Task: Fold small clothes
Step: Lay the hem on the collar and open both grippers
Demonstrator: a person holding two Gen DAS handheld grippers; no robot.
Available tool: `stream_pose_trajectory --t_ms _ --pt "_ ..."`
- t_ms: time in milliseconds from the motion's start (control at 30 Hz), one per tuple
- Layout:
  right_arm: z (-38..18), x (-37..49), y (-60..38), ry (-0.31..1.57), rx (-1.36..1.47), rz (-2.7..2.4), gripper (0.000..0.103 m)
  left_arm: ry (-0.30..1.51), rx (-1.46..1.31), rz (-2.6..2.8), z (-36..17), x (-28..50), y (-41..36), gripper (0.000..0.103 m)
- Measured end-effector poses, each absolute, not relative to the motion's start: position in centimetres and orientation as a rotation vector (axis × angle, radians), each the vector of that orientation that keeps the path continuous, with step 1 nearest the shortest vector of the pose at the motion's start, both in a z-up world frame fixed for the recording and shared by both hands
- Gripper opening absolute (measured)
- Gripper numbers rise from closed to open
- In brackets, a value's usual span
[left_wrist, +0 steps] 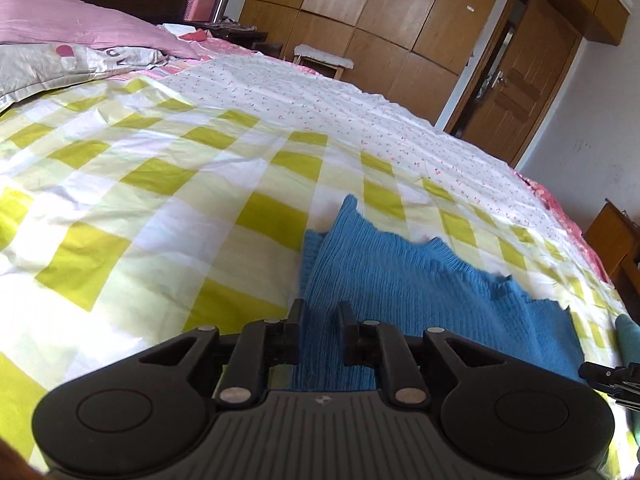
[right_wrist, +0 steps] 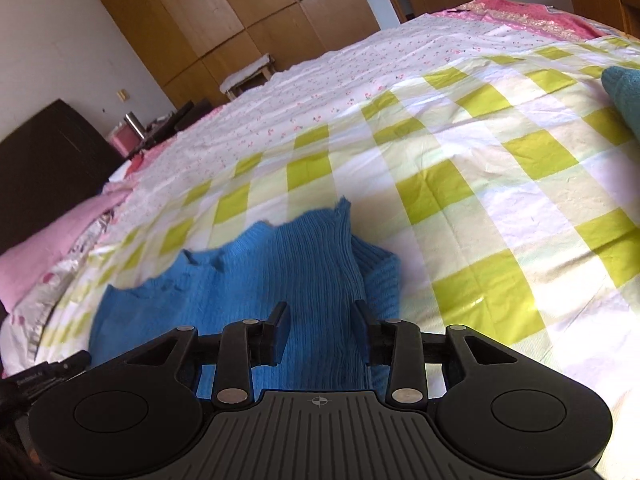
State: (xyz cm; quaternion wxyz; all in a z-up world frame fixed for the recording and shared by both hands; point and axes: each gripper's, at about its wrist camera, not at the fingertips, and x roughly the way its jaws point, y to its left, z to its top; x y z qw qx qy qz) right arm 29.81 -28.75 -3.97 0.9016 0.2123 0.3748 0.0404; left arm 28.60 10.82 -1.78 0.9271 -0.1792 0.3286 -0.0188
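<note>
A blue ribbed knit garment lies on the green-and-white checked bedsheet. My left gripper is at the garment's left edge; its jaws stand a little apart with blue knit between them, and I cannot tell if it pinches the fabric. In the right wrist view the garment spreads to the left. My right gripper is at its right end, jaws apart with blue fabric between them. The other gripper shows at the edge of each view.
A teal cloth lies on the sheet at the far right. Pillows lie at the head of the bed. A floral sheet covers the far side. Wooden wardrobes, a stool and a nightstand stand beyond the bed.
</note>
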Motion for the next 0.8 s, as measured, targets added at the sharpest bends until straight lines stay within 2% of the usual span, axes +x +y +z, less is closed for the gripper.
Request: stream_pose_trajectory --t_ms 33,133,233,300,500,567,667,800 --pt "-4.0 29.6 -28.9 0.78 0.443 0.075 0.012 0.676 -0.361 -0.037 -1.9 28.5 10.8 0.022" --pt "-3.5 28.7 -30.0 0.756 0.495 0.07 0.0 0.672 -0.352 -0.038 -1.8 27.9 11.0 0.022" --pt "-3.6 28.1 -30.7 0.754 0.472 0.026 0.0 0.683 -0.326 -0.018 -2.1 27.5 11.1 0.022" --pt "-4.5 28.7 -30.8 0.808 0.442 0.005 0.0 0.695 -0.31 -0.002 -2.4 27.4 11.0 0.027" --pt "-3.4 27.9 -29.1 0.784 0.316 0.002 0.001 0.684 -0.304 0.002 -1.3 26.3 11.1 0.027" --pt "-2.2 27.0 -28.4 0.741 0.282 0.015 0.008 0.664 -0.287 -0.001 -0.7 25.6 10.9 0.027" --pt "-1.3 25.7 -27.2 0.702 0.246 0.07 0.008 0.646 -0.255 -0.011 -0.2 24.8 10.4 0.027" --pt "-3.0 25.4 -26.1 0.768 0.234 0.095 0.008 0.663 -0.209 -0.013 -0.7 23.9 9.4 0.027"
